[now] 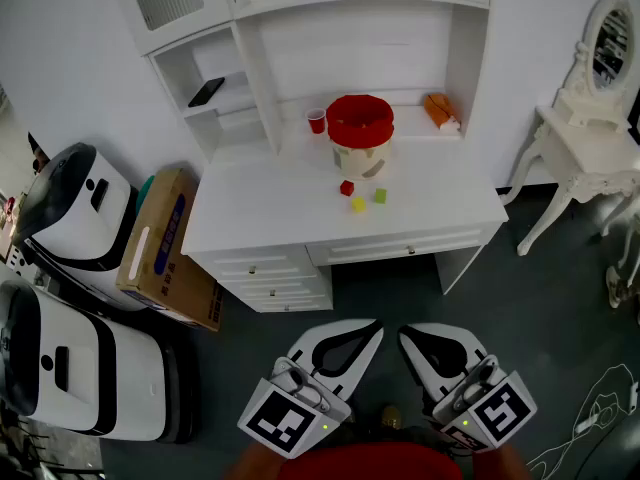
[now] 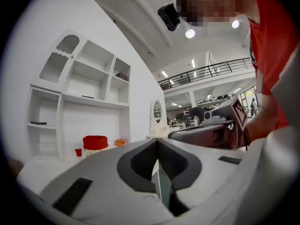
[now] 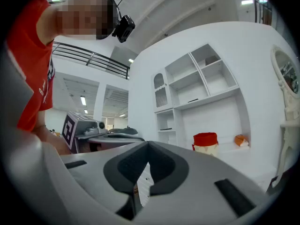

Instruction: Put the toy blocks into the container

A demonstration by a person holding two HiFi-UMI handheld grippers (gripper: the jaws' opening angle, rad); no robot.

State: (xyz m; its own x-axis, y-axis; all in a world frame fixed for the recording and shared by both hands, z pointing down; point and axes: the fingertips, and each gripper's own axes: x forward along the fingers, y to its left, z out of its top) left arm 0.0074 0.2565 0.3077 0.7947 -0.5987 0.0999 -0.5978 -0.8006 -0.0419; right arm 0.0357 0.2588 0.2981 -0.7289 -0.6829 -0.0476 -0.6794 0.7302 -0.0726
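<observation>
The white counter (image 1: 270, 208) carries a red-topped container (image 1: 360, 133), a red cup (image 1: 317, 120) just left of it, an orange object (image 1: 440, 111) at right, and a red block (image 1: 346, 188), yellow block (image 1: 358, 204) and green block (image 1: 380, 196) in front.

i can read no words or numbers anywhere. the cardboard box (image 1: 165, 253) on the floor beside the tabletop (image 1: 250, 208) has a blue printed strip down its side, too small to make out. my left hand-held gripper (image 1: 368, 330) and right hand-held gripper (image 1: 410, 336) carry only black-and-white square markers, no letters.
</observation>
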